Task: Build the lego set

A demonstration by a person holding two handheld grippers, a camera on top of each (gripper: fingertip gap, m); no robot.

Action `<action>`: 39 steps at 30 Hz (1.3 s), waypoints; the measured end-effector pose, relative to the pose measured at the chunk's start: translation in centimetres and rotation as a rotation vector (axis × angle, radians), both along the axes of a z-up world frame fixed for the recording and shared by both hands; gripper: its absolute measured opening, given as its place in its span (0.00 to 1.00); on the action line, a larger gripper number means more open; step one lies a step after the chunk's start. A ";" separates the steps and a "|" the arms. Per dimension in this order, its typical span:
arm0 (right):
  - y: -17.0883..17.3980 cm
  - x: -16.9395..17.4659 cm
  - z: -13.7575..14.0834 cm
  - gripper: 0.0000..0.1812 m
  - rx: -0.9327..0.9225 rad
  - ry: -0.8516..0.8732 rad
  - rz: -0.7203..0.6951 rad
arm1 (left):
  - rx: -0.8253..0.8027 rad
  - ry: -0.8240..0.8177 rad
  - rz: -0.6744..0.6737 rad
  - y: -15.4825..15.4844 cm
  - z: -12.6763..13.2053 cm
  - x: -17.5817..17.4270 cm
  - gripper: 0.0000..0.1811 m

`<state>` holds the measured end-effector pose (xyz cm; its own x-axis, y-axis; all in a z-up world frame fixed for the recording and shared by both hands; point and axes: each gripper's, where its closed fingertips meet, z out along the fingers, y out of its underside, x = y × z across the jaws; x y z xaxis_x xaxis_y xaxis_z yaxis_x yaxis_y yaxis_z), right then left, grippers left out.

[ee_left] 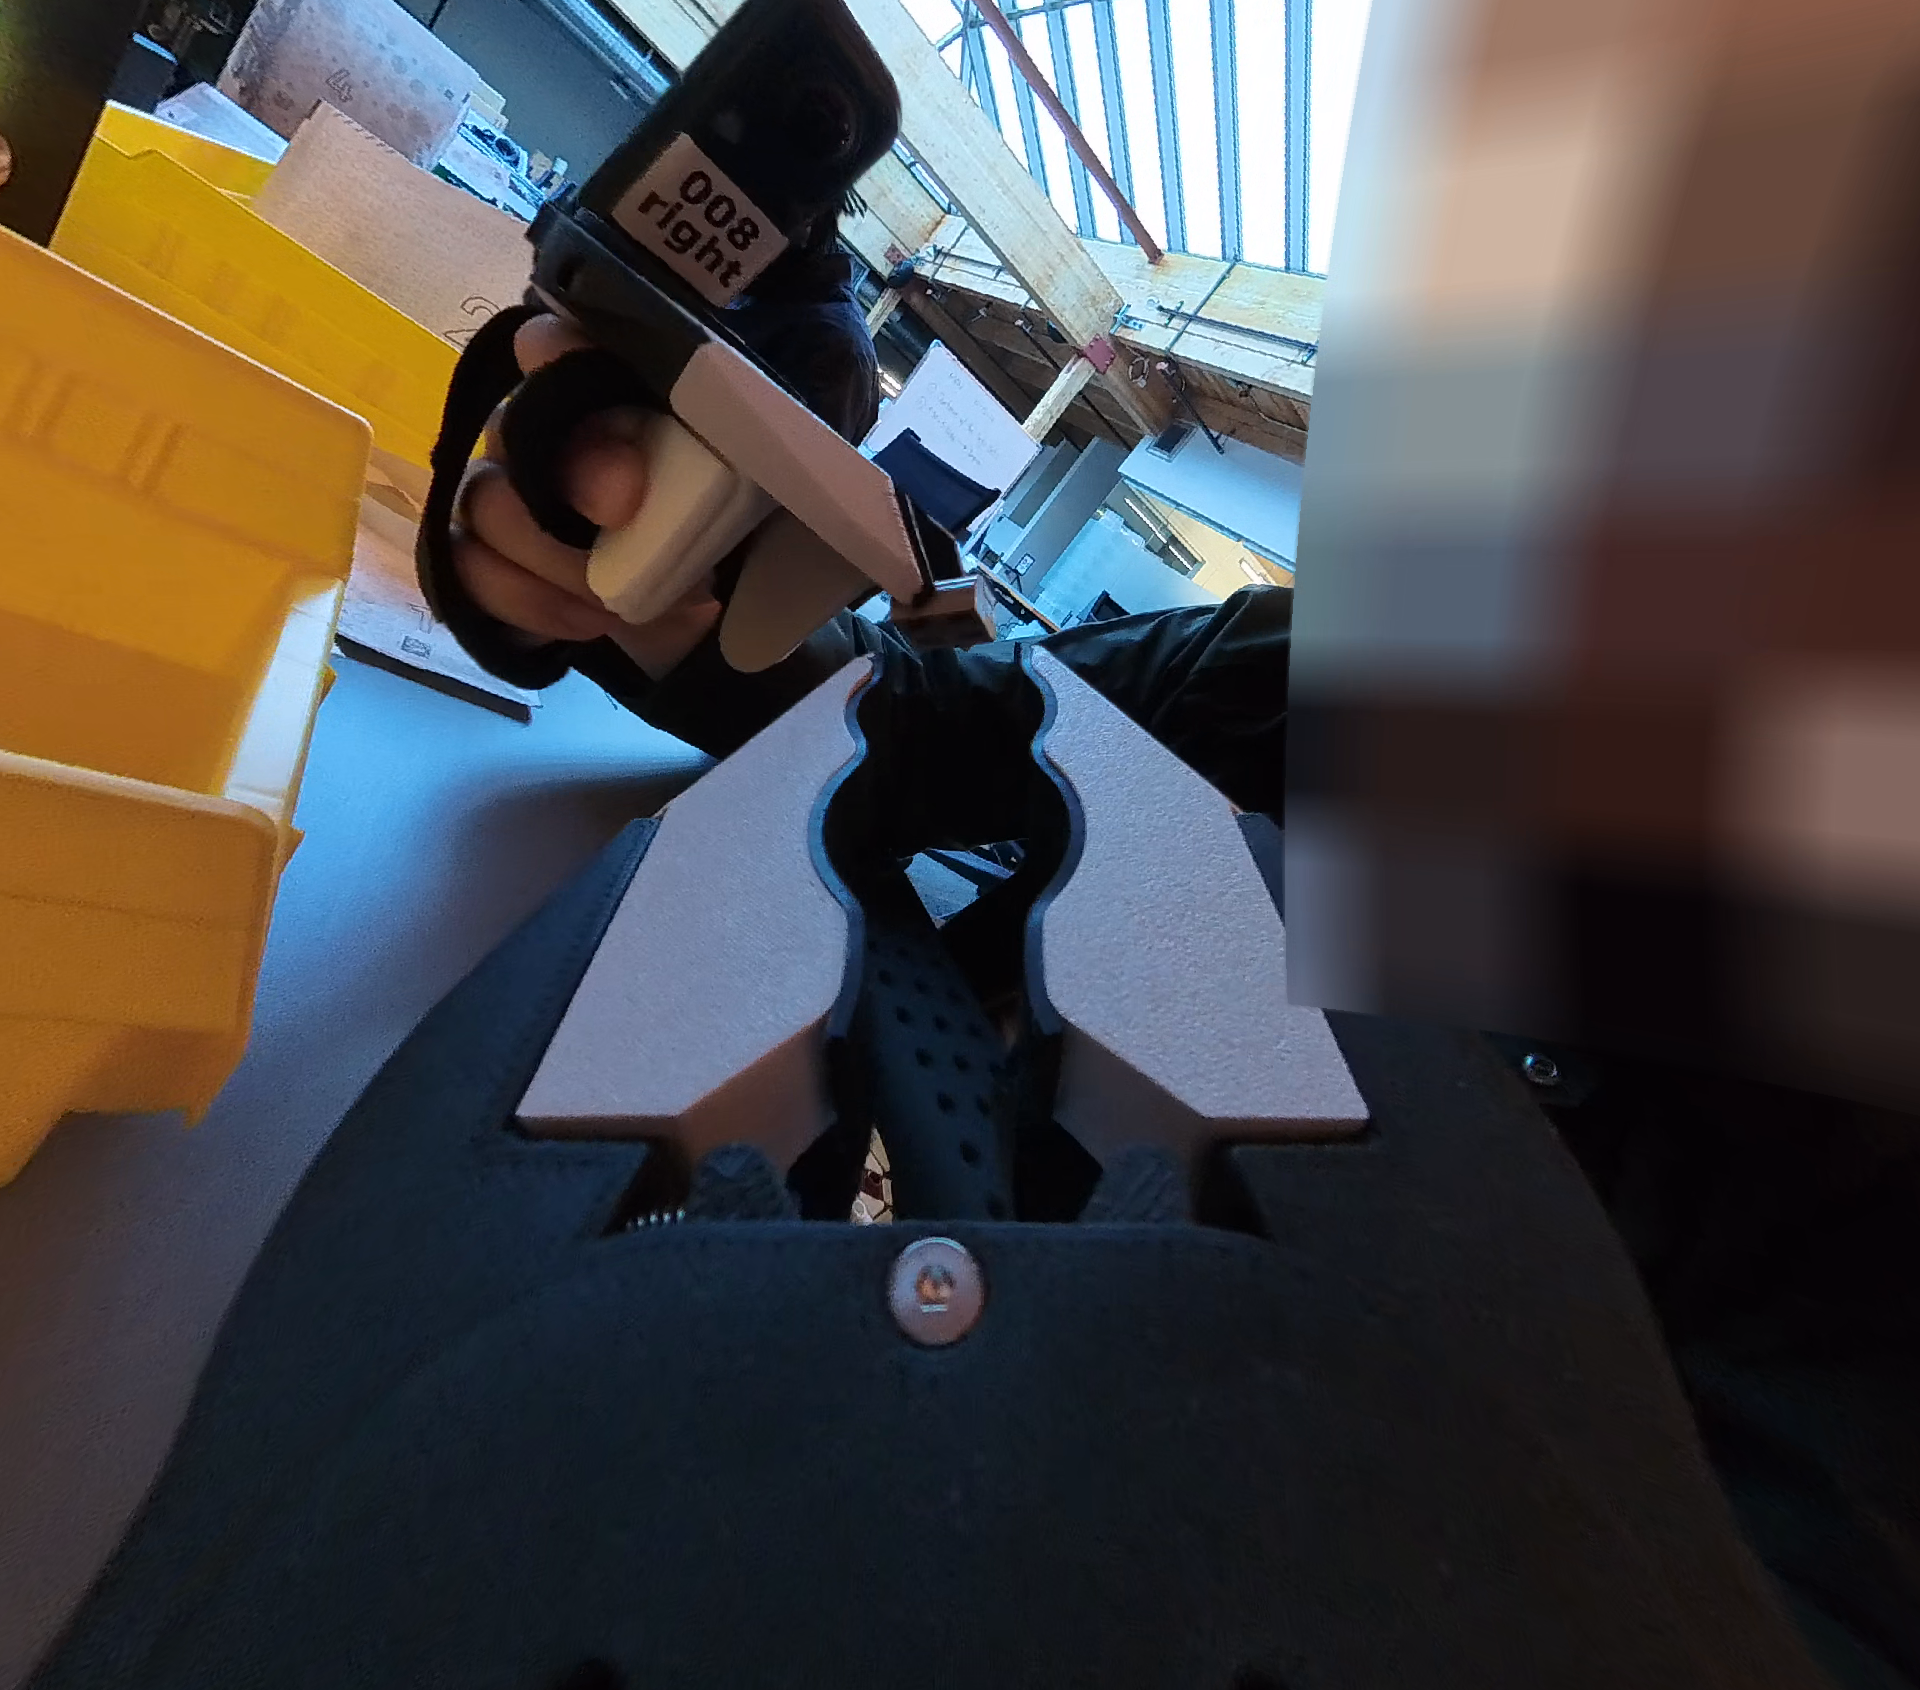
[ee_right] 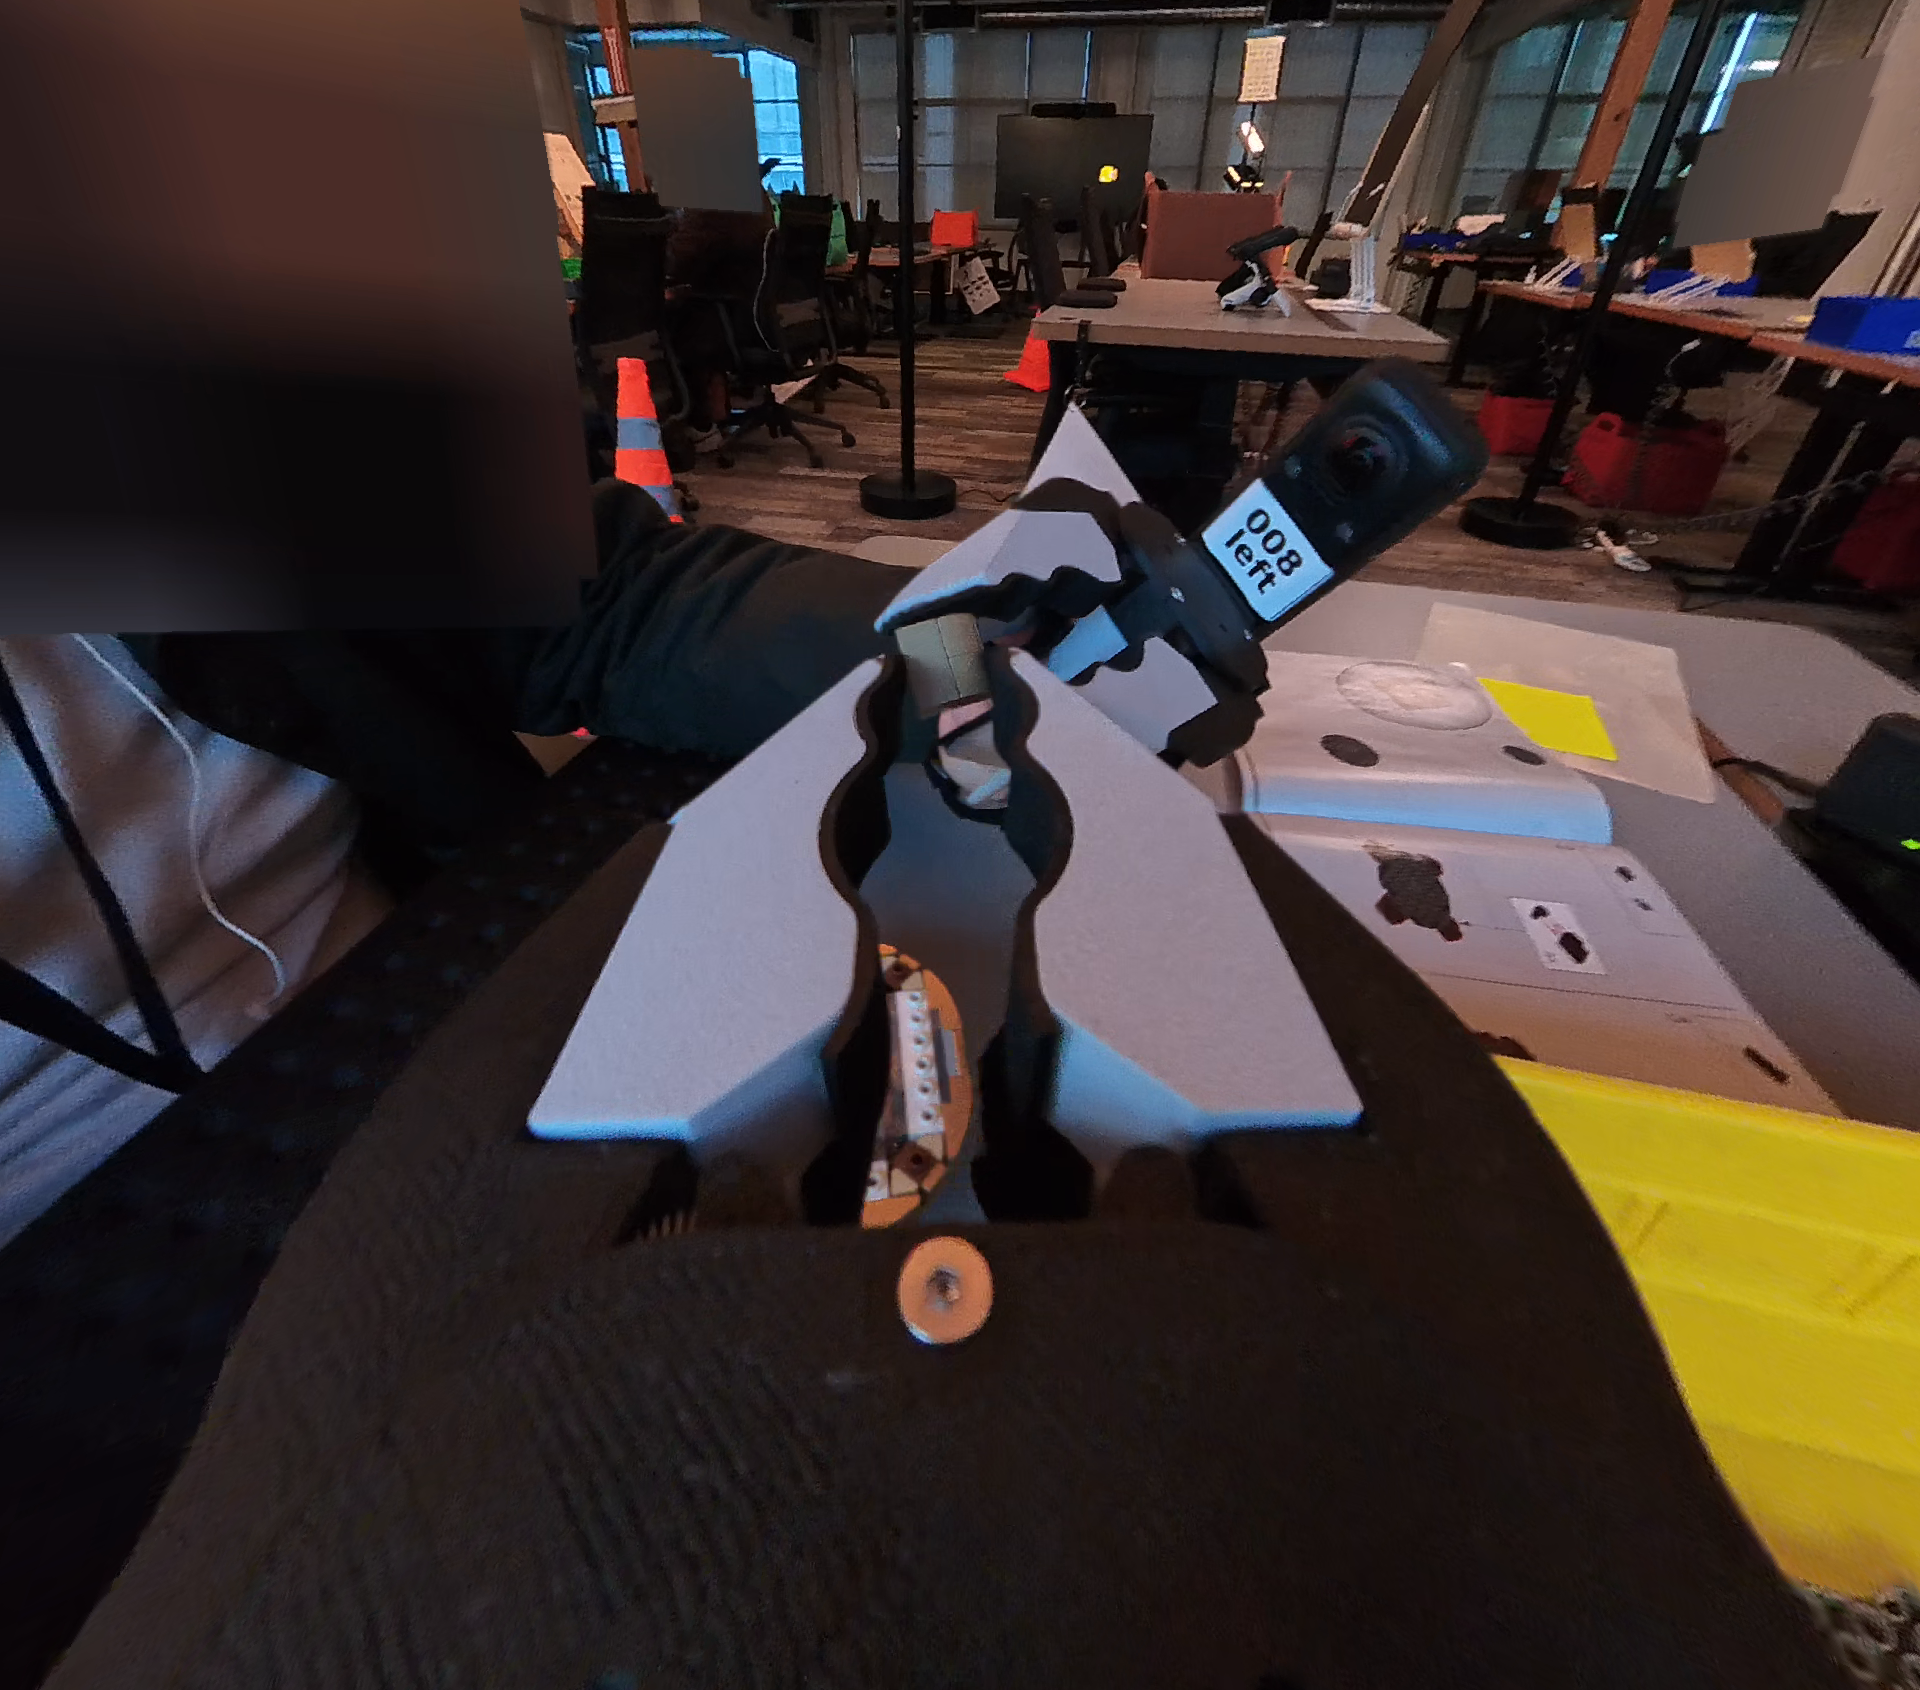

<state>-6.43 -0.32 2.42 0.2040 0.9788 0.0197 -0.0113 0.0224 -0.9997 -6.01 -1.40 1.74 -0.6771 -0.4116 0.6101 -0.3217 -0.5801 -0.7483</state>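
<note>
My right gripper (ee_right: 943, 666) is shut on a small tan brick (ee_right: 940, 653), held up in the air. The left wrist view shows the same brick (ee_left: 940, 612) at the tips of the right gripper (ee_left: 935, 596), in a person's hand. My left gripper (ee_left: 948, 658) is open and empty, its tips just below the tan brick. In the right wrist view the left gripper (ee_right: 977, 516) faces mine with its jaws apart, its lower fingertip (ee_right: 896, 617) close beside the brick. An orange-brown lego build with white studs (ee_right: 914, 1079) shows below, through the gap between my right fingers.
Yellow bins (ee_left: 156, 601) stand on the grey table (ee_left: 416, 809); one also shows in the right wrist view (ee_right: 1714, 1277). An open instruction booklet (ee_right: 1455, 809) lies on the table. Paper bags (ee_left: 395, 217) stand behind the bins. A dark sleeve (ee_right: 707, 632) crosses behind the grippers. The grippers are tip to tip, or close to it.
</note>
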 end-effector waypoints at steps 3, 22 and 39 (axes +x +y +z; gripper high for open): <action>0.1 0.0 -0.1 0.08 0.068 -0.022 -0.025 | 0.006 -0.010 0.000 -0.3 0.2 0.0 0.12; 0.6 0.1 -0.5 0.07 0.278 -0.122 -0.124 | -0.005 0.045 0.032 0.5 -0.3 0.3 0.08; 1.6 0.7 -5.1 0.00 0.329 -0.567 -0.209 | 0.039 0.213 0.063 1.3 -3.0 0.8 0.00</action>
<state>-5.72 1.31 -2.71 0.2585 0.8449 0.4683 0.5491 0.2703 -0.7908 -5.19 -0.08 -1.25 -0.5072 -0.4751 0.7191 -0.4389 -0.5757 -0.6899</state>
